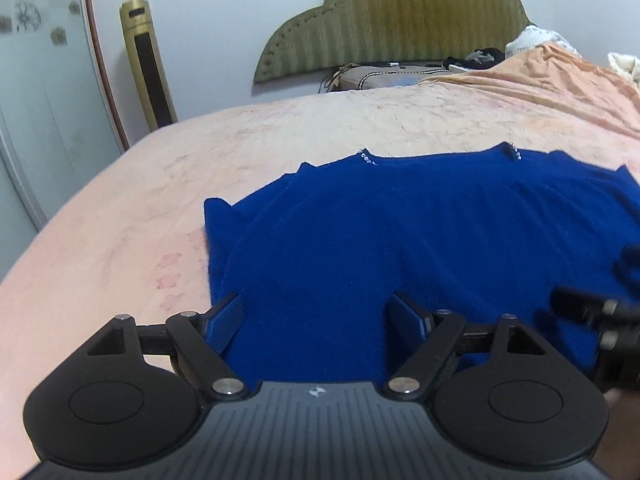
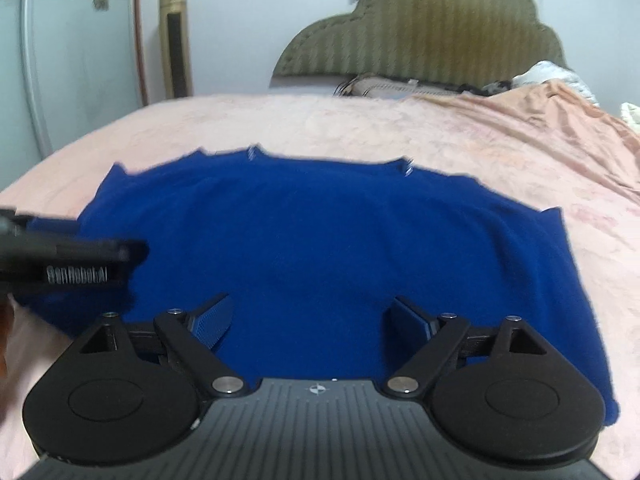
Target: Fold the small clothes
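Observation:
A dark blue knit sweater [image 1: 400,232] lies spread on the pink bed, neckline with small beads at the far side; it also shows in the right wrist view [image 2: 320,240]. My left gripper [image 1: 318,316] is open and empty, jaws wide apart, just above the sweater's near left part. My right gripper [image 2: 310,316] is open and empty, above the sweater's near middle. The right gripper shows at the right edge of the left wrist view [image 1: 600,320]. The left gripper shows at the left edge of the right wrist view [image 2: 68,264], blurred.
The pink bedspread [image 1: 280,132] covers the bed. An olive headboard [image 1: 396,20] stands at the back with pillows and dark items [image 1: 476,58]. A gold tower fan [image 1: 148,68] and a glass door [image 1: 36,100] stand to the left.

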A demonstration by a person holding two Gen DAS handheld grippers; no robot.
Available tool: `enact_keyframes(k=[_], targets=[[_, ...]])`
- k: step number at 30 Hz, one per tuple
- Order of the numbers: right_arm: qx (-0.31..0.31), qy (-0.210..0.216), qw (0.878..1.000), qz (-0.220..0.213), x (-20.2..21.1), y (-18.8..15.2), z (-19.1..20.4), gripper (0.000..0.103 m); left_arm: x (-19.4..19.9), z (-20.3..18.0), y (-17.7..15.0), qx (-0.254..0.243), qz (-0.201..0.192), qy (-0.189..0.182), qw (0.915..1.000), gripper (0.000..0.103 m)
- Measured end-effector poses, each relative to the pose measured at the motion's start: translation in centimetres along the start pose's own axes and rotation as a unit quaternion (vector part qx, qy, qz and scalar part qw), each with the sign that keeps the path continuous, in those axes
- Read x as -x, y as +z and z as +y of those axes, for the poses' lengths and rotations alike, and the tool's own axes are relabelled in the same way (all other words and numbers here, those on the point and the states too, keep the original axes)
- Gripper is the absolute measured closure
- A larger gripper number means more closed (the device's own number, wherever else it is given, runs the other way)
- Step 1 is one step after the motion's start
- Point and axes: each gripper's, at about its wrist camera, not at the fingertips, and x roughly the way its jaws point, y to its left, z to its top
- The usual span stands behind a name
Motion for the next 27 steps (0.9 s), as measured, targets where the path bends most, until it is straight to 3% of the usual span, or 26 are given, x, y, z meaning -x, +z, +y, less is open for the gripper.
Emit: enact_keyframes(k=[3,7,27], targets=[[-0.005,-0.022,1.0,-0.004,-0.4,0.1,-0.7,0.0,0.0,0.0,-0.2,0.001,-0.002,0.002,1.0,0.021],[-0.004,-0.025,0.999,0.029,-1.6,-0.5,-0.9,0.0,0.0,-0.3,-0.4,0.0,-0.003,0.004,1.0,0.021],[-0.01,-0.02,0.999,0.031,-1.7,-0.8,-1.0,0.0,0.1,-0.7,-1.4,-0.009,-0.026,0.015,0.9995,0.018]])
